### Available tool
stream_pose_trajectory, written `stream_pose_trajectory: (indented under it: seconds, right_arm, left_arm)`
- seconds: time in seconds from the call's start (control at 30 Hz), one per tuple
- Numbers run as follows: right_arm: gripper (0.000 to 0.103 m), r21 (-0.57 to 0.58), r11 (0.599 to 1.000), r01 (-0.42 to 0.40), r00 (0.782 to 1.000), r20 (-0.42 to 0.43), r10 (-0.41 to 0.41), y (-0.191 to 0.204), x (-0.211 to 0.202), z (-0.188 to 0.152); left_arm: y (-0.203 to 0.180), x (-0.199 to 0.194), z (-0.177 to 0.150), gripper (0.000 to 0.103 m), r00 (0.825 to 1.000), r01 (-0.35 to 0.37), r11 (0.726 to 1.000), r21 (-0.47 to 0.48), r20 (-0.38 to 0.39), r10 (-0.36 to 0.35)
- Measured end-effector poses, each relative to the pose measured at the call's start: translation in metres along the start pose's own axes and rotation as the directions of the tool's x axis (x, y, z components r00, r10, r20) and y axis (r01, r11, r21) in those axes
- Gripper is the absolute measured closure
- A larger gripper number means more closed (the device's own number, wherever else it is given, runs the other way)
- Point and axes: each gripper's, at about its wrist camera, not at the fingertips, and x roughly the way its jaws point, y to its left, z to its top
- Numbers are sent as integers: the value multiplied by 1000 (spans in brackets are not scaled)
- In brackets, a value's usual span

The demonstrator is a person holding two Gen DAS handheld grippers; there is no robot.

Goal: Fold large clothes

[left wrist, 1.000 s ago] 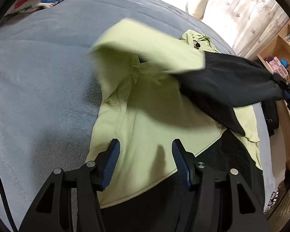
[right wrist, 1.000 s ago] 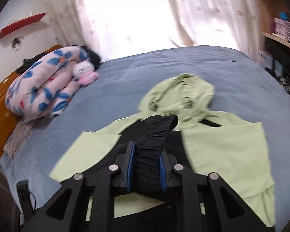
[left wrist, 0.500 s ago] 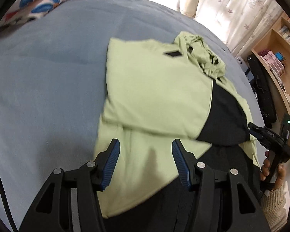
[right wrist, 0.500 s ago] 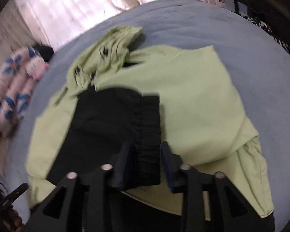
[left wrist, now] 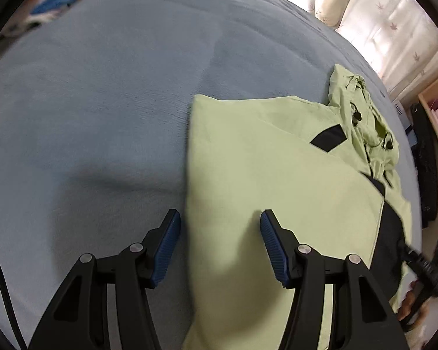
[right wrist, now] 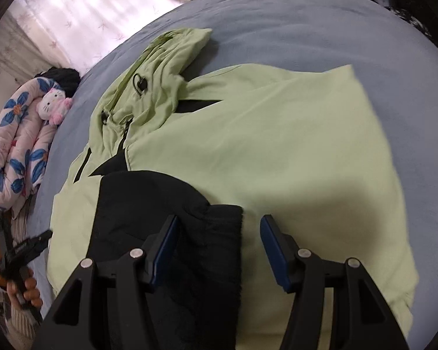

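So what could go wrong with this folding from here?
The black cuff lies between the right gripper's fingers, which are closing but not pressing on it; lifting away could snag it and undo the fold. The left gripper, also closing, straddles the green jacket's side edge; a shallow pinch may slip. The hood sits bunched, so the bundle may end lumpy.
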Motion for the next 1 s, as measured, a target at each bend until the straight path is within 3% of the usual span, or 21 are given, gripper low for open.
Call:
stream_pose_trajectory:
  seconds: [0.03, 0.07, 0.17, 0.23, 0.3, 0.4, 0.47, 0.57, 0.67, 0.73, 0.8, 0.87, 0.93, 1.0]
  right_arm:
    - [62, -30, 1000, 7, 1000, -1, -8, 4, 1, -1]
    - [73, -69, 997, 26, 1000, -12, -27, 11, 4, -2]
    - [77, -138, 985, 102, 994, 65, -93, 28, -7, 0]
    - [77, -163, 979, 124, 980, 177, -94, 40, -23, 7]
    - [77, -154, 978, 144, 967, 231, -106, 46, -26, 16]
    - [76, -155, 962, 225, 965, 172, -198, 44, 10, 21]
    - [67, -153, 957, 247, 968, 94, -235, 38, 34, 19]
    - [59, -107, 968, 227, 971, 98, -217, 31, 23, 15]
    - [59, -80, 966, 246, 960, 161, -231, 32, -6, 9]
    - [59, -57, 961, 271, 930, 274, -246, 35, -37, -1]
    - [59, -46, 972, 232, 919, 337, -204, 42, -55, -11]
    - [59, -44, 992, 121, 938, 332, -100, 52, -60, -23]
    - [59, -55, 997, 56, 960, 279, -39, 68, -50, -31]
    - [59, -86, 996, 16, 973, 233, 5, 86, -37, -42]
  left_arm:
    - [-2, 3, 2, 68, 1000, 17, 1000, -5, 2, -17]
    - [-5, 5, 4, 90, 1000, -2, 1000, 4, 9, 2]
    - [-10, -3, 6, 97, 995, -55, 998, 24, 83, 53]
    - [-13, -14, 6, 98, 988, -67, 997, 39, 140, 61]
    - [-13, -18, 7, 100, 976, -117, 992, 43, 190, 107]
    - [-4, -7, 13, 100, 968, -173, 985, 21, 188, 166]
    - [0, 4, 14, 100, 968, -192, 981, 14, 169, 187]
    - [1, -2, 13, 100, 964, -205, 978, 37, 180, 195]
    - [-15, -33, 9, 99, 945, -226, 971, 76, 260, 200]
    - [-26, -54, 2, 95, 937, -193, 977, 92, 313, 156]
    - [-52, -74, -13, 73, 934, -115, 983, 146, 352, 58]
    - [-78, -79, -29, 67, 936, -91, 974, 206, 351, 13]
    - [-102, -77, -47, 65, 948, -47, 965, 256, 315, -38]
    - [-119, -68, -65, 61, 962, -32, 966, 257, 270, -40]
